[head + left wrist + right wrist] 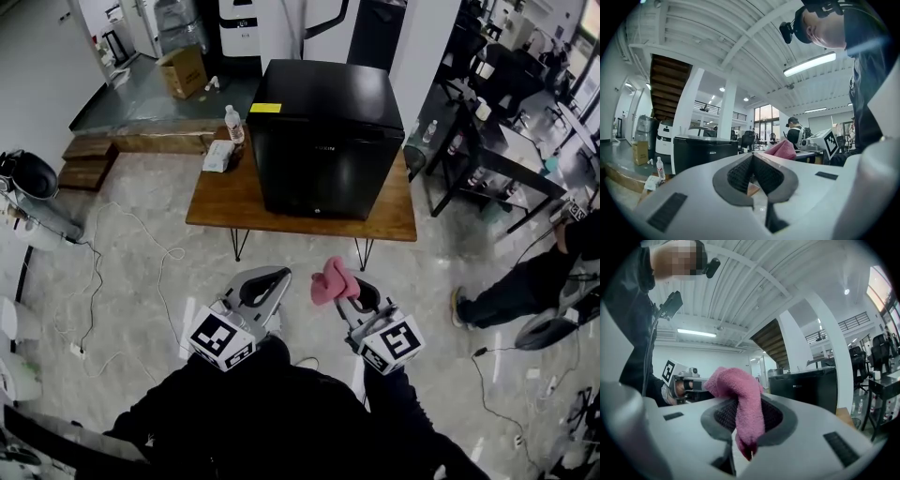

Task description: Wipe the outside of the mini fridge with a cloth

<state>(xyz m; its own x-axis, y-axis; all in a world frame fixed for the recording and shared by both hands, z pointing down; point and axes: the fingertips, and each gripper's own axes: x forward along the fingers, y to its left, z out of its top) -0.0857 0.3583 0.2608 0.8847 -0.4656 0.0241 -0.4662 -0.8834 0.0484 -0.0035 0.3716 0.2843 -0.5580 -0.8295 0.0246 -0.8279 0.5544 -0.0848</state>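
Note:
A black mini fridge stands on a low wooden table ahead of me; it also shows in the left gripper view and the right gripper view. My right gripper is shut on a pink cloth, which bunches above the jaws and hangs between them. My left gripper is shut with nothing in it. Both grippers are held close to my body, well short of the table.
A water bottle and a white packet lie on the table's left end. A cardboard box sits behind. Cables trail over the floor at left. A person sits at right near dark desks.

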